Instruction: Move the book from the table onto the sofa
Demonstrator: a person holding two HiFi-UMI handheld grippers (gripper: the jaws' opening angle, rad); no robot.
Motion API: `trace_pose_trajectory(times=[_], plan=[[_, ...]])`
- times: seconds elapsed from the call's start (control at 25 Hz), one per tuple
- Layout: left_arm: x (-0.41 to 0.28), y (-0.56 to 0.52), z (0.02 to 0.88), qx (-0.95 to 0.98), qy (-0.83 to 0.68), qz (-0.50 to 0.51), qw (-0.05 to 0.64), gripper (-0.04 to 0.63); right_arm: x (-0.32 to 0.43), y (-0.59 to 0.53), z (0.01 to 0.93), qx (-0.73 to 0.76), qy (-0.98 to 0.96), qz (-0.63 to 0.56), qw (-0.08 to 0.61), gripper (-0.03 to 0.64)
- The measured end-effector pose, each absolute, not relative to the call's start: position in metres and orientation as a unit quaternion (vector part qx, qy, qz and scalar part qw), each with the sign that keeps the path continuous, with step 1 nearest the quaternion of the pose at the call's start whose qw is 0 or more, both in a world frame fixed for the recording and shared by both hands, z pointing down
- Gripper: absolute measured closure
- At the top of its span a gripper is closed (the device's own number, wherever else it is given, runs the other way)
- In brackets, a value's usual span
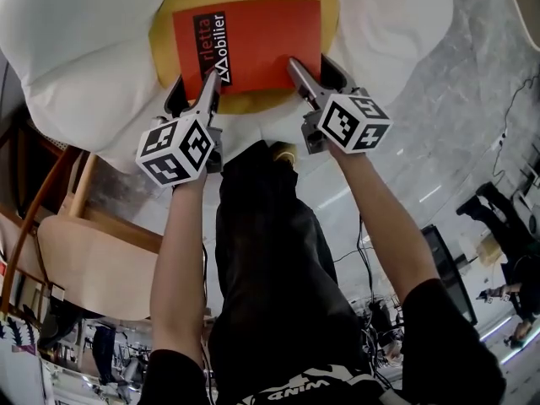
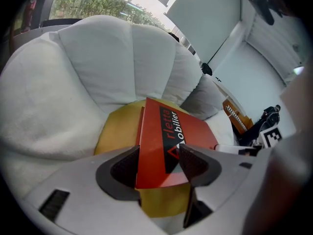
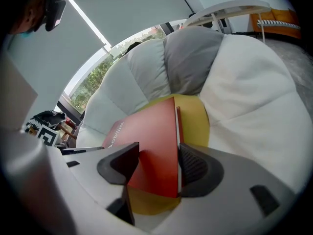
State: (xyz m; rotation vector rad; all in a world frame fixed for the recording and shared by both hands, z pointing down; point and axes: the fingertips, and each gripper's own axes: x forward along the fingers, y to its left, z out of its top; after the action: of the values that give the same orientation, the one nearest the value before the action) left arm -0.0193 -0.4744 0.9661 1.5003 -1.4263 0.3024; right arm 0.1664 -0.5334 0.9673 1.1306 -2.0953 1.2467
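**Book held over the sofa seat, release not yet made**

Seen from the head view looking steeply down, a person holds a red book [image 1: 253, 45] with both grippers. The book has a black strip with white lettering on its cover. It lies cover-up above a round yellow cushion [image 1: 165, 25] that forms the seat of a puffy white sofa [image 1: 76, 66].

The left gripper [image 1: 196, 93] grips the book's near left corner. In the left gripper view its dark pads sit on either side of the book, closed onto it. The right gripper [image 1: 314, 78] grips the near right corner. In the right gripper view its jaws likewise pinch the book's edge. No table appears in any view.

The carrying part of the task looks finished, since the book is already at the sofa and centred over the seat. What seems left is to set it down, open both grippers and draw them back. No view shows the underside clearly. It appears tilted with its near edge raised in the jaws, so the book may be touching the cushion or hanging just above it.
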Motion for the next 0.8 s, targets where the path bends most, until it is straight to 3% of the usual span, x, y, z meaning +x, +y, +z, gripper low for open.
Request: trace_pose_trajectory(times=[0.32, 0.8], plan=[[-0.018, -0.471, 0.979, 0.611, -0.588, 0.129, 0.515, 0.331, 0.166, -0.531, 0.977, 0.394, -0.761, 0.449, 0.254, 0.364], [-0.023, -0.472, 0.972, 0.606, -0.589, 0.13, 0.518, 0.331, 0.169, -0.534, 0.969, 0.4, -0.753, 0.462, 0.245, 0.374]])
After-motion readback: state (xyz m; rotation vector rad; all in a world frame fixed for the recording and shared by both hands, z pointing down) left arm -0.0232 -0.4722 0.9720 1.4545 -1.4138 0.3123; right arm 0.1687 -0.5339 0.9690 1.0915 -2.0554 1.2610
